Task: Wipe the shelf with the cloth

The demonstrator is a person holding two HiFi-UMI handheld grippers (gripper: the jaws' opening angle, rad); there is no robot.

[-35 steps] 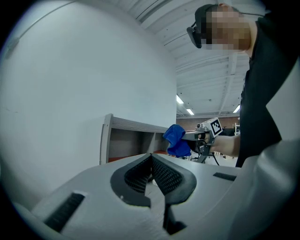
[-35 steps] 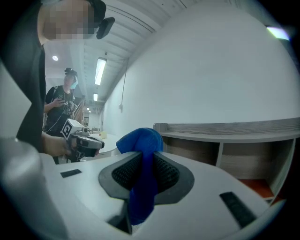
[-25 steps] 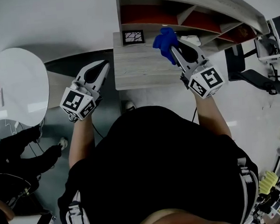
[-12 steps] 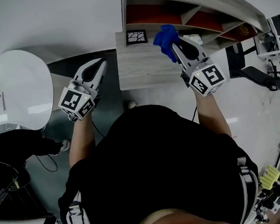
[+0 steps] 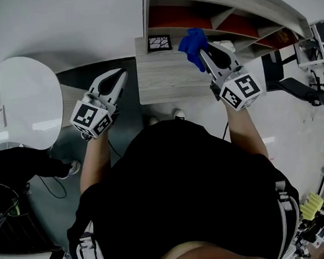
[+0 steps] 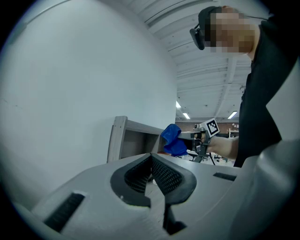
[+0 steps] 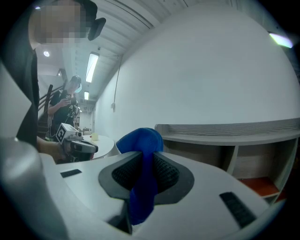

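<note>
My right gripper [image 5: 202, 52] is shut on a bunched blue cloth [image 5: 192, 45], held over the back of the grey wooden shelf top [image 5: 166, 76], just in front of the upper shelf unit [image 5: 225, 8]. In the right gripper view the cloth [image 7: 143, 154] hangs pinched between the jaws, which stand closed on it. My left gripper [image 5: 120, 75] hovers off the shelf's left edge, jaws together with nothing between them. The left gripper view shows its jaws meeting at the tip [image 6: 151, 157], with the cloth [image 6: 172, 139] beyond.
A small framed black-and-white picture [image 5: 159, 43] stands at the shelf's back left. A white round table [image 5: 19, 103] lies to the left. An office chair [image 5: 292, 86] sits right of the shelf. Red compartments [image 5: 176, 17] show inside the upper unit. Another person stands in the background.
Both grippers have hardly shifted. The left gripper has drifted slightly right, toward the shelf edge. The cloth stays in the right gripper at the same spot.
</note>
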